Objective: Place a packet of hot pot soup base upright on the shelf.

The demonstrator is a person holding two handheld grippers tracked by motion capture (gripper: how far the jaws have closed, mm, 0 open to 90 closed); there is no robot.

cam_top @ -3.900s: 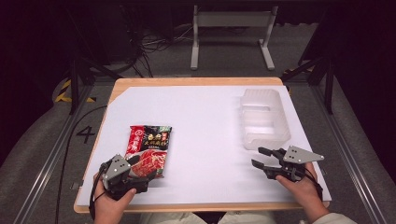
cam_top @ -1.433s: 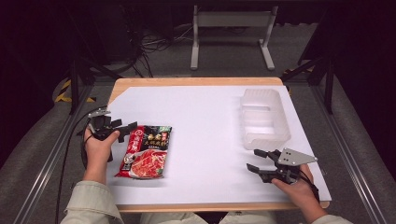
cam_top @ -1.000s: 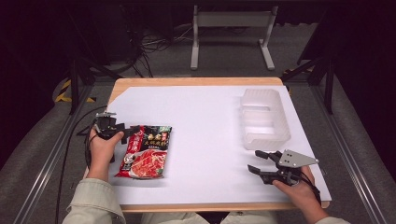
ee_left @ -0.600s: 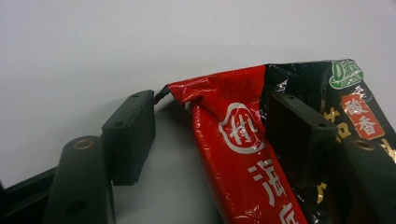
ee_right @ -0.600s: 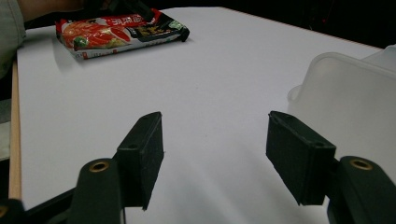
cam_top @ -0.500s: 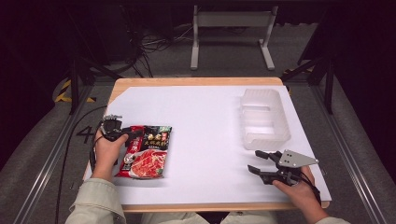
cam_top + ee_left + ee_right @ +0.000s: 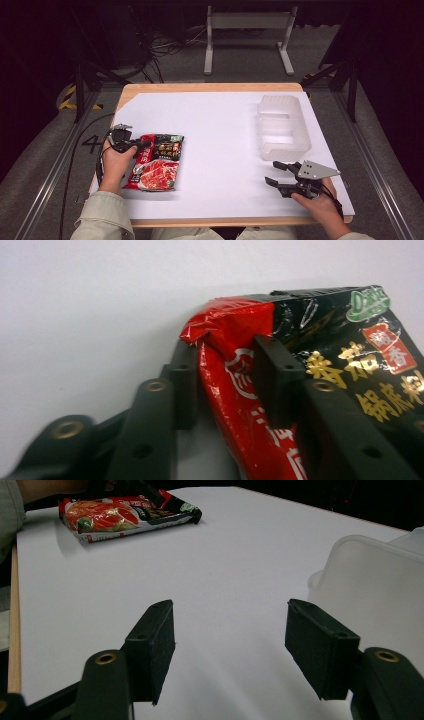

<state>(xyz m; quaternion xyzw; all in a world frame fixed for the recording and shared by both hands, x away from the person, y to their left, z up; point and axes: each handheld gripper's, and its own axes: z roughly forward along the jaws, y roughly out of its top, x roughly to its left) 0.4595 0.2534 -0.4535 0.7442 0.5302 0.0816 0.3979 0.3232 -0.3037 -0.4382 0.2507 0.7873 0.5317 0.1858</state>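
Left claw (image 7: 141, 145), high view: at the top left corner of the red-and-black sauce packet (image 7: 156, 162), which lies flat on the white table (image 7: 220, 130) near its left edge. Right claw (image 7: 274, 172) rests spread near the clear plastic bin (image 7: 282, 127).

Left gripper view: jaws have just been closing, now pinching the packet's crumpled red corner (image 7: 225, 335).

Right gripper view: right claw (image 7: 230, 645) released, nothing between jaws; packet (image 7: 125, 515) far off.
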